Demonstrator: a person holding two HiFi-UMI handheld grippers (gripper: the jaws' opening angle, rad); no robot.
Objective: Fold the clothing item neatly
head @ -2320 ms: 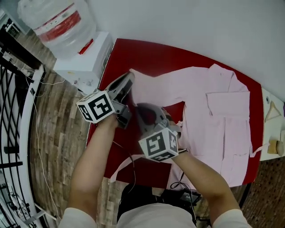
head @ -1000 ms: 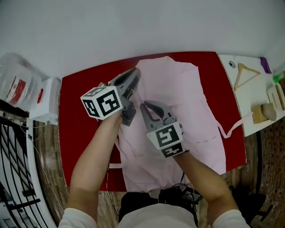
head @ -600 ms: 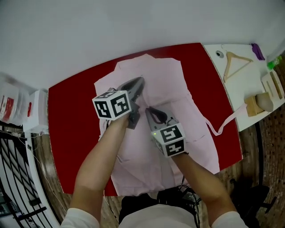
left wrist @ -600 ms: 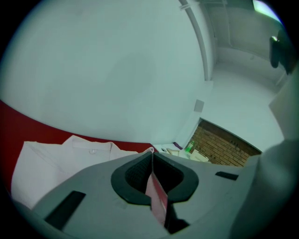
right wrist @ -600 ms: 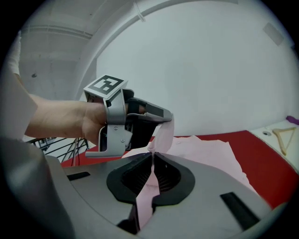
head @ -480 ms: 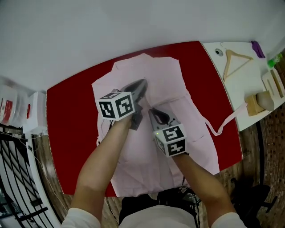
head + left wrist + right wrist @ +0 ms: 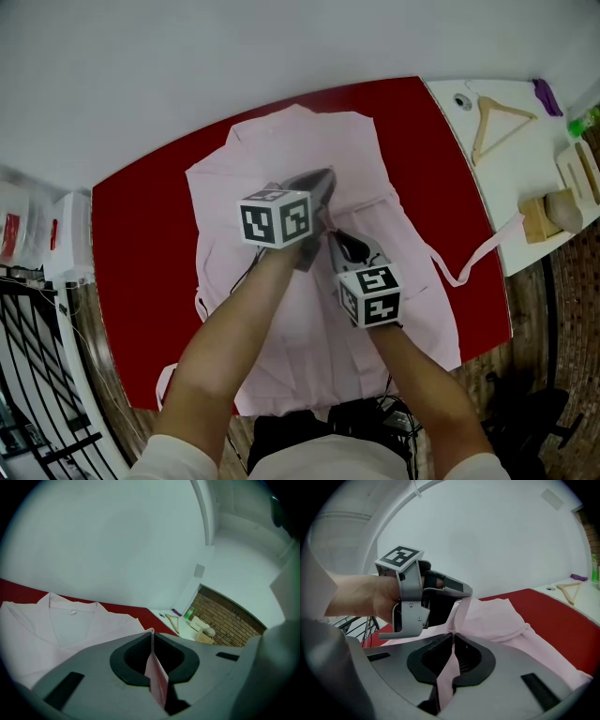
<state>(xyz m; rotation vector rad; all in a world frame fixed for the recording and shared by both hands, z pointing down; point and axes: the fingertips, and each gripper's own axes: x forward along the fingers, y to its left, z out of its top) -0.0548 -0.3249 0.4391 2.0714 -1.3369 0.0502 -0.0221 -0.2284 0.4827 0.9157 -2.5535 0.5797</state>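
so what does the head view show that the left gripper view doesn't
Only the head view: the right gripper, both forearms, and the whole pink garment spread over the red table, with its tie strap trailing right. Only the left gripper view: the left gripper pressed shut on a fold of that fabric, and a button at the collar. Both: garment, table, and the wooden hanger on the white side table.

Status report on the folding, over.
Both shut on pink garment: left hand-held gripper, right hand-held gripper. Garment spread on red table. No obstruction seen.
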